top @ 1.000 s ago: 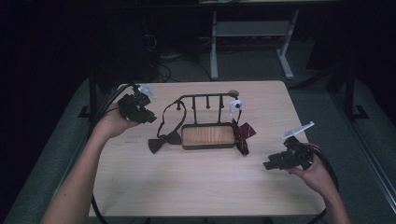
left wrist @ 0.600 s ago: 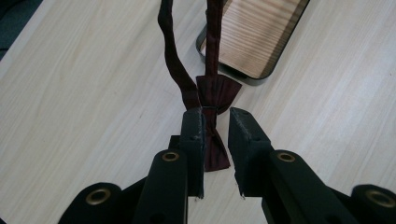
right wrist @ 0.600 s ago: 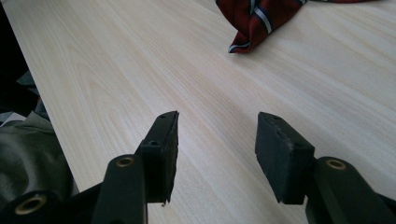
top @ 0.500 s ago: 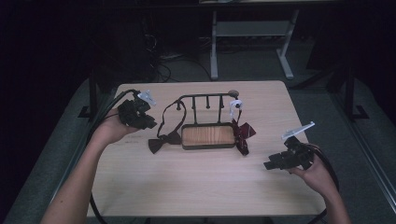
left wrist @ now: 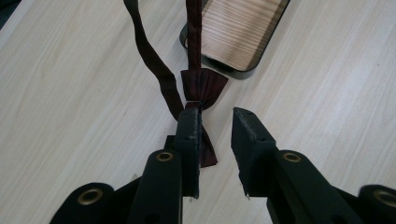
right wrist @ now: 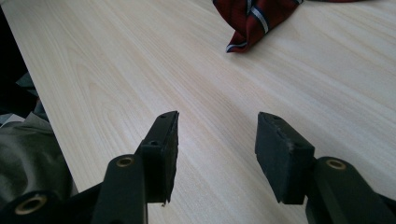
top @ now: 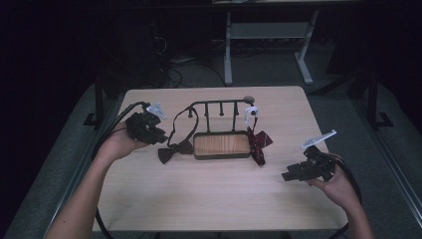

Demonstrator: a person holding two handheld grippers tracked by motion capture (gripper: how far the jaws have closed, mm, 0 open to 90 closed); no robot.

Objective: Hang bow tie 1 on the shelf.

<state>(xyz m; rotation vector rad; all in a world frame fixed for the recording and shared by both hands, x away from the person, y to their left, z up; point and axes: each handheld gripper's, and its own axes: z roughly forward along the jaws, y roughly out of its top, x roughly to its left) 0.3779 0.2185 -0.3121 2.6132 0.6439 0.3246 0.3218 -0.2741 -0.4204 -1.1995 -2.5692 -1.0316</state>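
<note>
Both tongs apart; left tongs [left wrist: 215, 122] has neared bow tie [left wrist: 203, 85].

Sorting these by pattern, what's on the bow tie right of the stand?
Dark red bow tie with white-edged blue stripes, clearest in the right gripper view.

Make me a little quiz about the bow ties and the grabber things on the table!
1. True or false: the right gripper is holding a bow tie.
2. Which bow tie lies nearest the left gripper? A) the dark bow tie B) the striped red bow tie
3. Fill in: both bow ties lie beside the black rack's ______ base.

Key
1. False: its jaws are open over bare table.
2. A
3. wooden
</note>
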